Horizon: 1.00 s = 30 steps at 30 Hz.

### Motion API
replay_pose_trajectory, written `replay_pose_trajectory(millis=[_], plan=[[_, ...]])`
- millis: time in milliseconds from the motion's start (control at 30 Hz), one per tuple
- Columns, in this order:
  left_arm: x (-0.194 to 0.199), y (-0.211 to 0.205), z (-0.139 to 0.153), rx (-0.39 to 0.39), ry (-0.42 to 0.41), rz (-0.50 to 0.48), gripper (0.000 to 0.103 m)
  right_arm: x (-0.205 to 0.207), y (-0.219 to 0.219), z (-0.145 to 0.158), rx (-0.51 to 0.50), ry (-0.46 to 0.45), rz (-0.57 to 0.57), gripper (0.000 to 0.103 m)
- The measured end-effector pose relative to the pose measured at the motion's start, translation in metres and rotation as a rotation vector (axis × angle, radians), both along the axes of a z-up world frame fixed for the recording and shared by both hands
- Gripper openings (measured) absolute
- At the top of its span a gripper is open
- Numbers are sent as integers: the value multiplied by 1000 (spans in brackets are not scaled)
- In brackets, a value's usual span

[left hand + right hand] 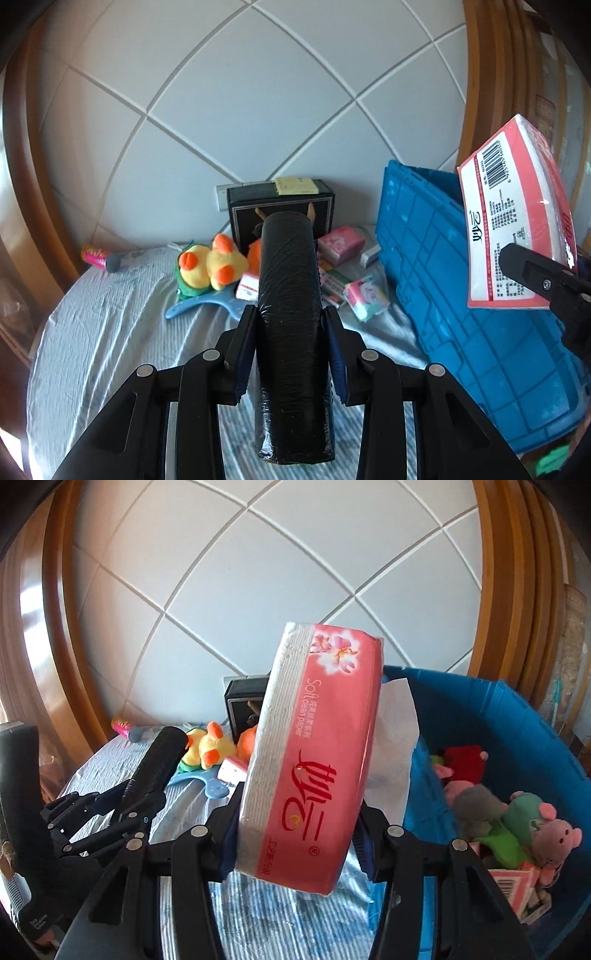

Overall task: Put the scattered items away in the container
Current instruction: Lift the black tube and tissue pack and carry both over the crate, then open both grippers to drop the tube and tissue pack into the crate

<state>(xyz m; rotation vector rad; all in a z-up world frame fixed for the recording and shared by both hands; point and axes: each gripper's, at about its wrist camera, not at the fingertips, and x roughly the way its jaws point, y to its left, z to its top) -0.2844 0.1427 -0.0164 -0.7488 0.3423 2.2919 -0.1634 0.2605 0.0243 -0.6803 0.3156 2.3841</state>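
Note:
My left gripper (291, 325) is shut on a black roll of plastic bags (288, 295), held lengthwise above the bed. That same roll (162, 753) and the left gripper (138, 797) show at the left of the right wrist view. My right gripper (295, 834) is shut on a pink tissue pack (314, 753), lifted beside the blue crate (517, 716), with a loose white tissue (395, 746) hanging behind it. In the left wrist view the tissue pack (517, 221) hangs at the right, over the blue crate (461, 277).
On the striped bedsheet (110, 332) lie a yellow plush duck (210, 266), a blue hanger-like piece (192, 306), small pink tissue packets (341, 243), a pink tube (98, 256) and a black box (280, 210). Several plush toys (517, 819) lie inside the crate.

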Motion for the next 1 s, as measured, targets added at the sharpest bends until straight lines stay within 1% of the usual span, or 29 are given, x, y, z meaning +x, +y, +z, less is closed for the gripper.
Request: replay_pose_trajectory(millis=[100, 200, 300, 467, 600, 767, 900, 1000], plan=[[35, 30, 22, 50, 47, -48, 35, 46, 22, 24, 66, 36, -37, 50], [70, 66, 42, 94, 68, -73, 34, 86, 51, 37, 105, 27, -70, 50], [104, 105, 57, 112, 61, -119, 35, 121, 83, 33, 105, 0, -106, 50], [146, 159, 77, 134, 52, -154, 34, 161, 130, 16, 60, -35, -141, 50], [173, 195, 84, 125, 62, -180, 34, 189, 158, 3, 40, -48, -159, 50], [198, 227, 81, 85, 71, -210, 34, 207, 182, -10, 11, -54, -167, 50], [207, 242, 73, 54, 65, -212, 35, 212, 189, -16, 3, -58, -169, 50], [209, 245, 66, 28, 59, -210, 35, 212, 191, -18, -2, -52, -179, 50]])
